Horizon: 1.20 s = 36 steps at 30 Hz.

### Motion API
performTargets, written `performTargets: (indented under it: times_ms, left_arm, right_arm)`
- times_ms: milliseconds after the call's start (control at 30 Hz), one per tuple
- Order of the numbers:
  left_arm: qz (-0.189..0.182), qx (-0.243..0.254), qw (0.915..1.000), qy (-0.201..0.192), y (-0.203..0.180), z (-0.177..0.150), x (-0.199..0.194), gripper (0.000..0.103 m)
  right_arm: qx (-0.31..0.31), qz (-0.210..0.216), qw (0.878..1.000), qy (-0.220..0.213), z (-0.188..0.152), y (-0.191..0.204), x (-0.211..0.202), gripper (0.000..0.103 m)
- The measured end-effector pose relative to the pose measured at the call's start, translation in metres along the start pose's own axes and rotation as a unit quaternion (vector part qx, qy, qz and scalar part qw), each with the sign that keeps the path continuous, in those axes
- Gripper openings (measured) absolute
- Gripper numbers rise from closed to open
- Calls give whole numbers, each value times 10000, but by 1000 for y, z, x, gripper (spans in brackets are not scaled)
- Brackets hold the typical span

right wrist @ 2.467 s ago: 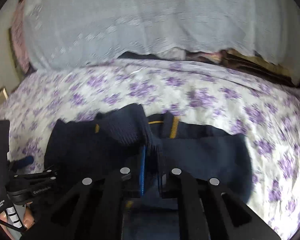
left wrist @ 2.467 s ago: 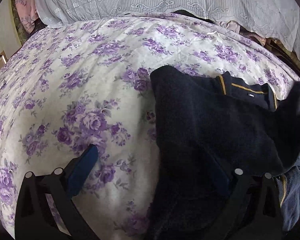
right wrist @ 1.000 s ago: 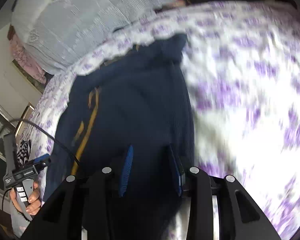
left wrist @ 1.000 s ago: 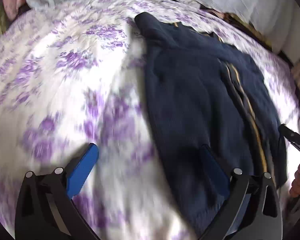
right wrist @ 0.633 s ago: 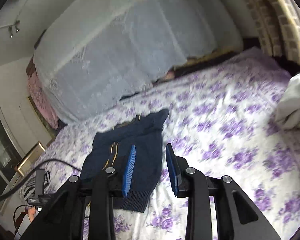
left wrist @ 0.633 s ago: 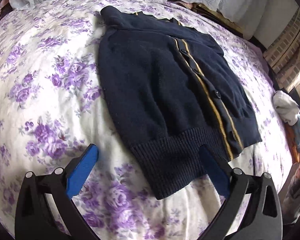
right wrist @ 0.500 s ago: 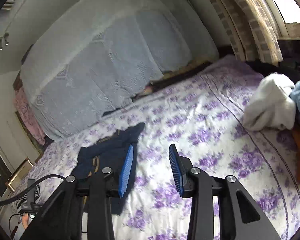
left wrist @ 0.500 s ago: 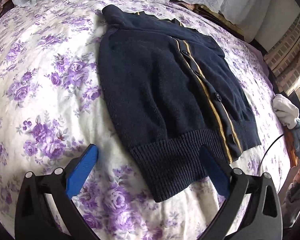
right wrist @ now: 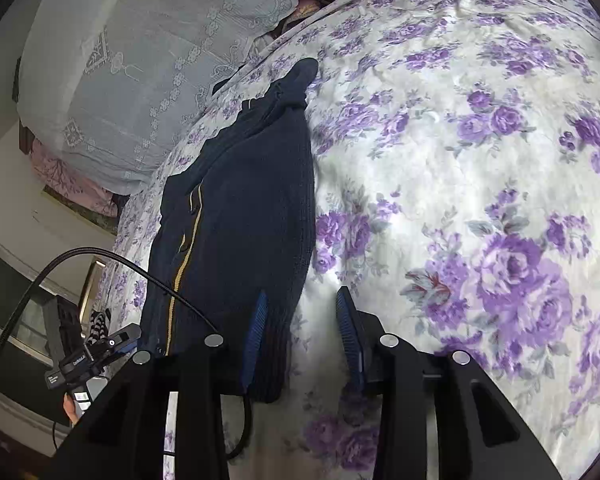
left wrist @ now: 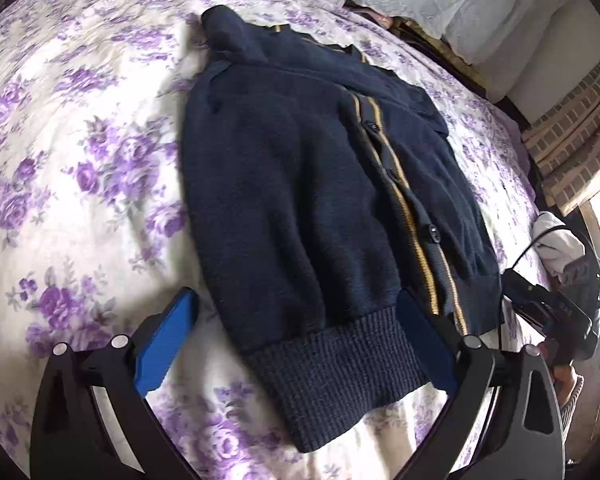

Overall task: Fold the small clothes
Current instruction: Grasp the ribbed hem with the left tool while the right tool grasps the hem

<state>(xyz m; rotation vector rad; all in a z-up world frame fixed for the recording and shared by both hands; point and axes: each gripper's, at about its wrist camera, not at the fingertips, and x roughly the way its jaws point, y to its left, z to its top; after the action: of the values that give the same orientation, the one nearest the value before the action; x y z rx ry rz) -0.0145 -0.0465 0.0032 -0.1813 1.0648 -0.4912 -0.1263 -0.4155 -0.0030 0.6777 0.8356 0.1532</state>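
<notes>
A small navy knit cardigan (left wrist: 300, 184) with yellow-striped button placket lies flat on the purple-flowered bedsheet (left wrist: 80, 152), its ribbed hem toward me. My left gripper (left wrist: 296, 328) is wide open and empty, its blue pads either side of the hem. In the right wrist view the cardigan (right wrist: 244, 208) lies left of centre. My right gripper (right wrist: 300, 332) is open and empty at the hem's right corner, its left pad over the ribbing, its right pad over bare sheet.
A white lace-covered pile (right wrist: 140, 60) stands at the head of the bed. A white garment (left wrist: 556, 236) lies at the bed's right edge near a brick wall (left wrist: 572, 140). The other gripper and its cable (right wrist: 92, 352) show at lower left.
Both grippers let go of the cardigan, which now lies spread flat. The left camera has closed in on the hem. The right gripper swung away, then came back down to the hem's right corner.
</notes>
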Motion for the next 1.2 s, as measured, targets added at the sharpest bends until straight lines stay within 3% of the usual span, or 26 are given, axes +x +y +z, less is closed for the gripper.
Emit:
performTargets:
  times_ms: [133, 233, 300, 400, 467, 600, 667, 700, 800, 967, 1200]
  left_arm:
    - [-164, 18, 9998, -84, -2, 3, 5, 76]
    - [-110, 154, 9998, -32, -4, 7, 7, 56]
    - [-359, 235, 9991, 35, -3, 5, 7, 23]
    - [-454, 158, 9988, 57, 2, 1, 8, 20]
    - [-475, 109, 9988, 89, 5, -1, 8, 22]
    - [-784, -57, 9968, 167, 5, 1, 12, 42]
    - [-770, -121, 9969, 142, 5, 1, 13, 36]
    - [-644, -77, 9978, 113, 4, 1, 12, 13]
    - [-741, -139, 9972, -26, 9, -1, 1, 11]
    - [-721, 62, 9967, -365, 7, -2, -33, 10]
    - [-654, -77, 9978, 53, 16, 1, -11, 12]
  right_arm:
    - [-22, 130, 9998, 146, 3, 6, 11, 33]
    - [-314, 21, 9990, 322, 2, 21, 20, 32]
    - [-619, -71, 9975, 324, 0, 30, 23, 30]
    - [-556, 158, 9979, 285, -2, 27, 19, 14]
    - [-429, 337, 9982, 254, -1, 24, 14, 13]
    - [-312, 361, 9981, 381, -2, 18, 22, 14]
    - [-215, 454, 9981, 348, -1, 15, 20, 13]
    - [-213, 489, 9982, 286, -1, 15, 16, 12]
    - [-273, 672, 9974, 21, -2, 20, -2, 11]
    - [-359, 857, 9957, 4, -9, 24, -20, 10]
    - [-213, 787, 9961, 335, -9, 13, 1, 12]
